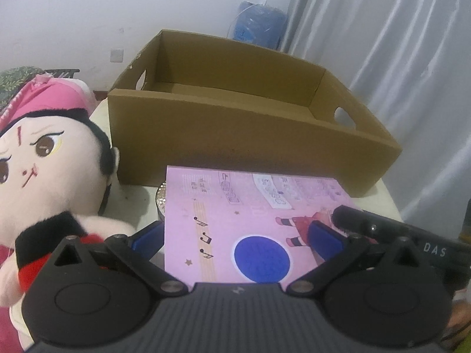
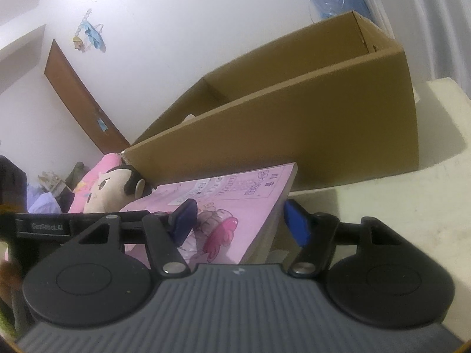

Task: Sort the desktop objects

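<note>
A pink picture book (image 1: 244, 220) lies tilted in front of an open brown cardboard box (image 1: 235, 135). My left gripper (image 1: 235, 238) is wide open, one blue pad under the book's left edge and one on its right side. My right gripper (image 2: 240, 220) straddles the book's (image 2: 235, 206) near right edge, one pad above the cover and one below, with a gap showing. The right gripper also shows in the left wrist view (image 1: 382, 229) at the book's right corner. A plush doll (image 1: 44, 182) with a pink hat lies left of the book.
The box (image 2: 294, 123) stands on a cream table (image 2: 412, 206). A shiny round metal object (image 1: 161, 200) peeks out under the book's left edge. A blue plastic bag (image 1: 259, 26) and grey curtains (image 1: 397, 58) stand behind the box. A brown door (image 2: 79, 97) is far left.
</note>
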A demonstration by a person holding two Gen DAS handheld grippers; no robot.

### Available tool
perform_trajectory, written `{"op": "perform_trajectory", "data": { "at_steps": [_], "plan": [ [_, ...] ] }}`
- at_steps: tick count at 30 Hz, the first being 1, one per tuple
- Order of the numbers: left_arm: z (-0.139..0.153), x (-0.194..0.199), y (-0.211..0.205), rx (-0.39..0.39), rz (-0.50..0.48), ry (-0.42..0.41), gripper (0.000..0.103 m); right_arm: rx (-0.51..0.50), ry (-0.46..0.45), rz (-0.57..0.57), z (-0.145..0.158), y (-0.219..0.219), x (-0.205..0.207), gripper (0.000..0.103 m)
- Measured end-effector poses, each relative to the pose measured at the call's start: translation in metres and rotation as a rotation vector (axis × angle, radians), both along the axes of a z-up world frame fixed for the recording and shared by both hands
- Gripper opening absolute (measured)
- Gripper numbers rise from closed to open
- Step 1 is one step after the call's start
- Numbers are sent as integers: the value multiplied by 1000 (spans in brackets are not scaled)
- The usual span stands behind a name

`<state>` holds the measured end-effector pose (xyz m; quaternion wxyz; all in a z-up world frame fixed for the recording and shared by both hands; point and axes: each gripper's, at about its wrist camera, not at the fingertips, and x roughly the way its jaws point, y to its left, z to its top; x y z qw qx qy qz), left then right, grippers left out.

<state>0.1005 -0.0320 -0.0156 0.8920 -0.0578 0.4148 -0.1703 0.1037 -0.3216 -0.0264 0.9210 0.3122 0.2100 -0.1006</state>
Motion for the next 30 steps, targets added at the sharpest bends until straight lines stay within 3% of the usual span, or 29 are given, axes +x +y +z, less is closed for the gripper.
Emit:
{"op": "perform_trajectory", "data": {
  "at_steps": [9,20,30],
  "plan": [
    [-6,-23,3,-58,-60,-8,103,-117,16,6,6,17,-19,68],
    [-13,-27,8,-107,-47,-22,103,-210,32,0,1,30,-30,69],
    [-21,-32,17,-144,-36,-55,103,-194,15,4,-3,29,-30,73]
  ]
}}
